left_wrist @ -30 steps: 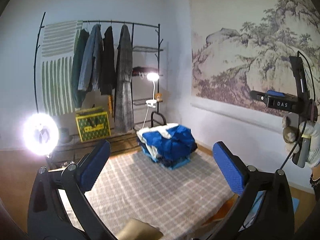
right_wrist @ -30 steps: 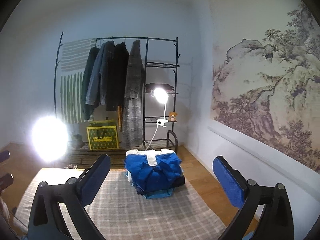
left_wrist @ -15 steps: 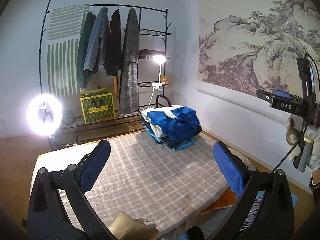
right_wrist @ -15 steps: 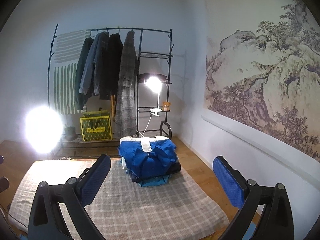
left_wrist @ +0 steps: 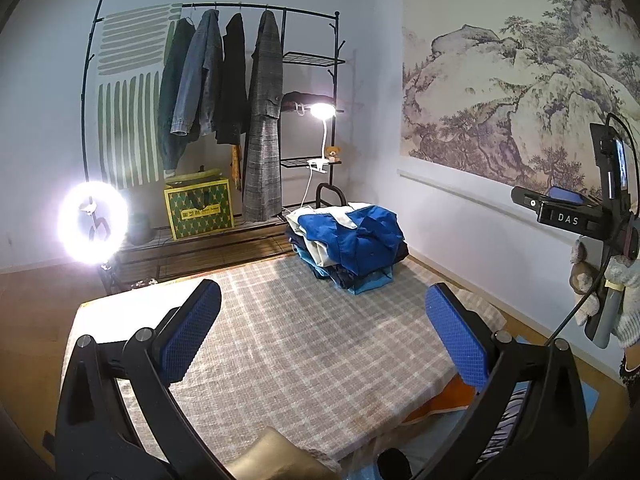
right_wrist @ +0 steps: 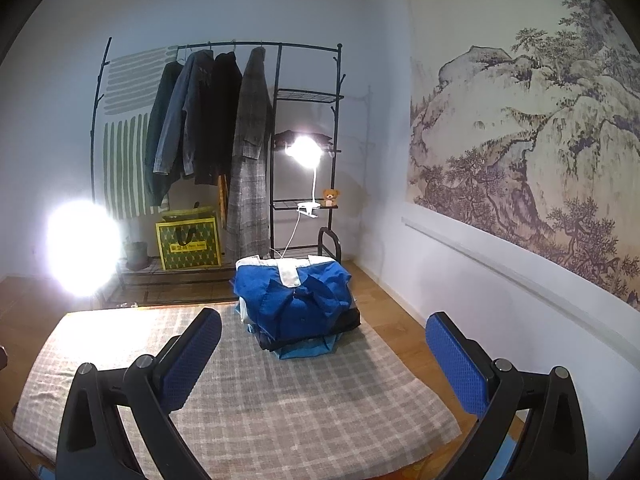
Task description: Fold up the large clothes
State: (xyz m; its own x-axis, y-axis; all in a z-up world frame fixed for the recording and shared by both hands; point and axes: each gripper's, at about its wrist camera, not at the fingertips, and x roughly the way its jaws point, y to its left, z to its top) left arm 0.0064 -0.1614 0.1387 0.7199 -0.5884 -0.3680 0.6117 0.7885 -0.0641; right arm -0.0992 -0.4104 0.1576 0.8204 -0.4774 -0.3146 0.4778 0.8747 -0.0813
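Note:
A stack of folded clothes (left_wrist: 352,244), topped by a blue garment with a white collar, sits at the far right corner of a table under a grey checked cloth (left_wrist: 304,344). The same stack (right_wrist: 296,304) lies at the far middle of the cloth (right_wrist: 256,392) in the right wrist view. My left gripper (left_wrist: 322,330) hangs open above the near part of the table, nothing between its blue pads. My right gripper (right_wrist: 322,346) is also open and empty, held well short of the stack. It shows from outside at the right edge of the left wrist view, in a gloved hand (left_wrist: 624,304).
A black clothes rack (left_wrist: 224,112) with hanging coats stands behind the table. A ring light (left_wrist: 94,222) glares at the far left, a clip lamp (left_wrist: 322,112) shines on the rack's shelves. A green-yellow bag (left_wrist: 198,208) sits below. A tan object (left_wrist: 276,460) lies at the table's near edge.
Both cameras have tilted down and drawn back, so more of the checked cloth shows and the stack sits lower in view. Both grippers stay open.

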